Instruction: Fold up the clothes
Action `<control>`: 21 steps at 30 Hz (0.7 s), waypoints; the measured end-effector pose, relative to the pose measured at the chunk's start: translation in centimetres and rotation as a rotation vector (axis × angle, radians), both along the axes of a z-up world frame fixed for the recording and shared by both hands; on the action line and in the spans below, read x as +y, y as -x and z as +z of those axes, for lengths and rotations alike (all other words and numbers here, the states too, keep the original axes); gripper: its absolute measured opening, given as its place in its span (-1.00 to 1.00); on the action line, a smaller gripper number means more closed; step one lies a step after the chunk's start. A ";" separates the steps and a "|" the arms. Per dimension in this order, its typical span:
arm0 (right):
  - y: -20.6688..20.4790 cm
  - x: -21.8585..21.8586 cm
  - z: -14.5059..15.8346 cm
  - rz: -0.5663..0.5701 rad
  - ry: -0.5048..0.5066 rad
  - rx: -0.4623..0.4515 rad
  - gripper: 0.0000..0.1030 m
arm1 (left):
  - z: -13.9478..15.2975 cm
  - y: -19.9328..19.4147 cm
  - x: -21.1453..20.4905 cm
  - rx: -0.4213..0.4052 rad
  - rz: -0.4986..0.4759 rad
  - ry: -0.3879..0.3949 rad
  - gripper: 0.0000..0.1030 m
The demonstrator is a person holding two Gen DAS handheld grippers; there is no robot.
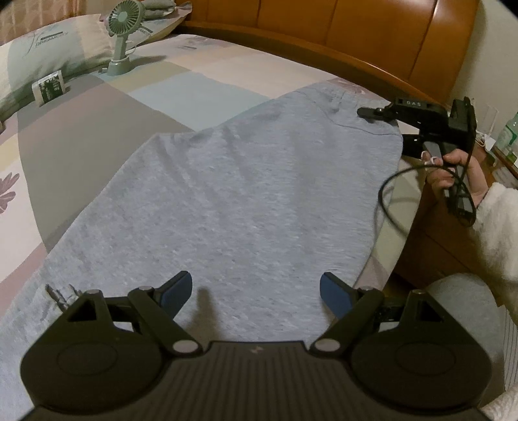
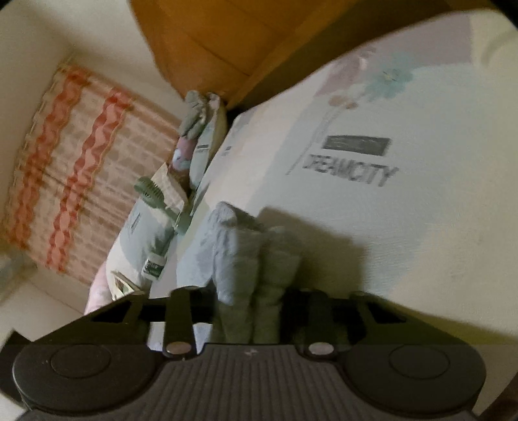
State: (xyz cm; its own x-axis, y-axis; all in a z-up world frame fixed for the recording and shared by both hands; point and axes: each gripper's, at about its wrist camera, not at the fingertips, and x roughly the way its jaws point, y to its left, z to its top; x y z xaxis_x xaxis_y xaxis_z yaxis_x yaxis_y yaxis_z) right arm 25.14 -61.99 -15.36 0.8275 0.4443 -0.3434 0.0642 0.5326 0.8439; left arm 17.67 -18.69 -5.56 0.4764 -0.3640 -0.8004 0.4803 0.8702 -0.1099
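A light grey garment (image 1: 233, 194) lies spread flat on the patterned bed sheet (image 1: 81, 129). My left gripper (image 1: 255, 281) hovers open above the garment's near end, and nothing sits between its blue pads (image 1: 176, 291). At the far right corner, my right gripper (image 1: 367, 112), held by a person's hand (image 1: 453, 168), pinches the garment's edge. In the right wrist view, a bunched fold of the grey garment (image 2: 239, 246) is clamped in the right gripper (image 2: 255, 291). The cloth hides its fingertips.
A green desk fan (image 1: 124, 35) and a small packet (image 1: 48, 87) stand by the pillow (image 1: 48, 48) at the back left. The wooden headboard (image 1: 356, 29) curves along the far side. A bedside cabinet (image 1: 437, 233) and a bottle (image 1: 510, 136) are at right.
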 end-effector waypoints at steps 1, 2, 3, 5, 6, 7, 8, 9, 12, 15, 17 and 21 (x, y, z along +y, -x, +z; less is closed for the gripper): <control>0.1 -0.1 -0.1 0.009 -0.007 -0.008 -0.40 | 0.1 0.1 0.0 -0.002 -0.004 0.000 0.67; 0.1 0.1 -0.1 0.007 0.000 -0.008 -0.40 | 0.1 0.1 0.0 -0.003 -0.005 0.000 0.67; 0.2 0.2 0.0 0.005 0.009 -0.008 -0.40 | 0.1 0.1 0.1 -0.003 -0.005 0.000 0.67; -0.1 0.9 0.3 -0.006 0.064 0.008 -0.43 | 0.1 0.0 0.1 -0.002 0.003 -0.003 0.67; -0.3 1.4 0.6 -0.007 0.105 0.023 -0.47 | 0.2 0.1 0.2 -0.006 0.004 -0.005 0.67; -0.5 1.7 0.9 -0.010 0.133 0.038 -0.48 | 0.3 0.1 0.3 -0.011 0.004 -0.007 0.67; -0.6 2.1 1.2 -0.012 0.161 0.052 -0.48 | 0.5 0.2 0.3 -0.016 0.005 -0.009 0.67; -0.7 2.5 1.6 -0.014 0.190 0.060 -0.46 | 0.7 0.3 0.5 -0.024 0.005 -0.011 0.67; -0.6 4.0 3.3 -0.013 0.295 0.066 -0.47 | 1.4 0.6 1.2 -0.045 0.015 -0.015 0.67; -0.2 6.2 5.7 0.003 0.435 0.034 -0.48 | 2.0 1.0 2.2 -0.062 0.030 -0.017 0.67; 0.2 7.7 7.4 0.016 0.511 0.001 -0.48 | 2.3 1.3 3.0 -0.070 0.040 -0.021 0.67; 0.9 10.7 10.3 0.056 0.632 -0.049 -0.48 | 2.6 2.1 4.5 -0.080 0.052 -0.026 0.67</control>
